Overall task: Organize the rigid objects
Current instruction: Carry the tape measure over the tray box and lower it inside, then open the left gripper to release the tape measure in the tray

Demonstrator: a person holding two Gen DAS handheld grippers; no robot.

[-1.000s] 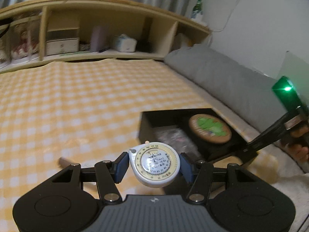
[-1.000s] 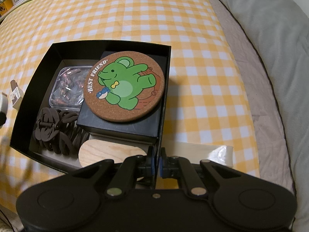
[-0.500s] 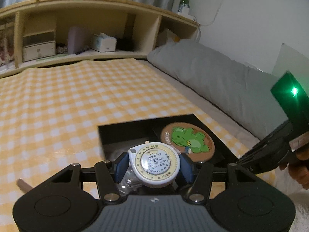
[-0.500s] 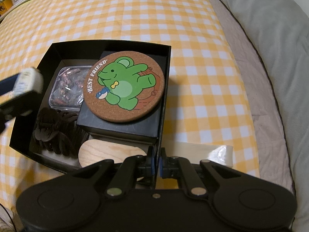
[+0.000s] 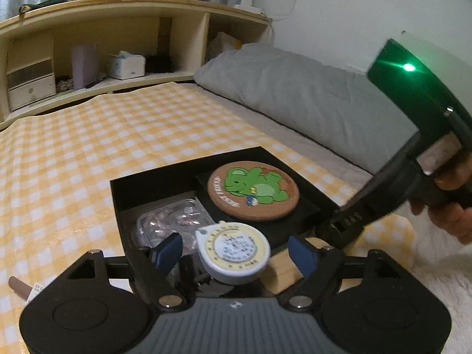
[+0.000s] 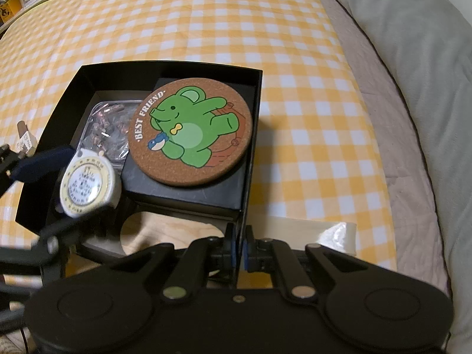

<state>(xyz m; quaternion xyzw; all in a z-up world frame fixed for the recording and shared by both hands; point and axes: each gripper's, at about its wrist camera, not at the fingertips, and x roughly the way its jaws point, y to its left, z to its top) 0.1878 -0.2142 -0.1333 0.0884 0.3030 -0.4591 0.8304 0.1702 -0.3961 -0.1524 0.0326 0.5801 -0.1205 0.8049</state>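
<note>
A round white tape measure [image 5: 234,252] lies between the spread blue pads of my left gripper [image 5: 233,252], over the near left part of the open black box [image 5: 141,177]; the pads do not touch it. It shows blurred in the right wrist view [image 6: 87,187]. My right gripper [image 6: 240,249] is shut on the box's near right wall [image 6: 250,159]. Inside the box lie a cork coaster with a green bear [image 6: 190,131] on a small black case, a clear packet [image 6: 106,129] and a wooden piece [image 6: 174,234].
The box stands on a yellow checked cloth [image 6: 206,23] on a bed. A grey pillow [image 5: 295,94] lies along the right. A small brown tube [image 5: 20,286] lies left of the box. A wooden shelf [image 5: 118,44] with boxes runs along the back.
My left gripper moved right over the box with the tape measure, and its jaws have opened off it. My right gripper has kept its hold on the box wall.
</note>
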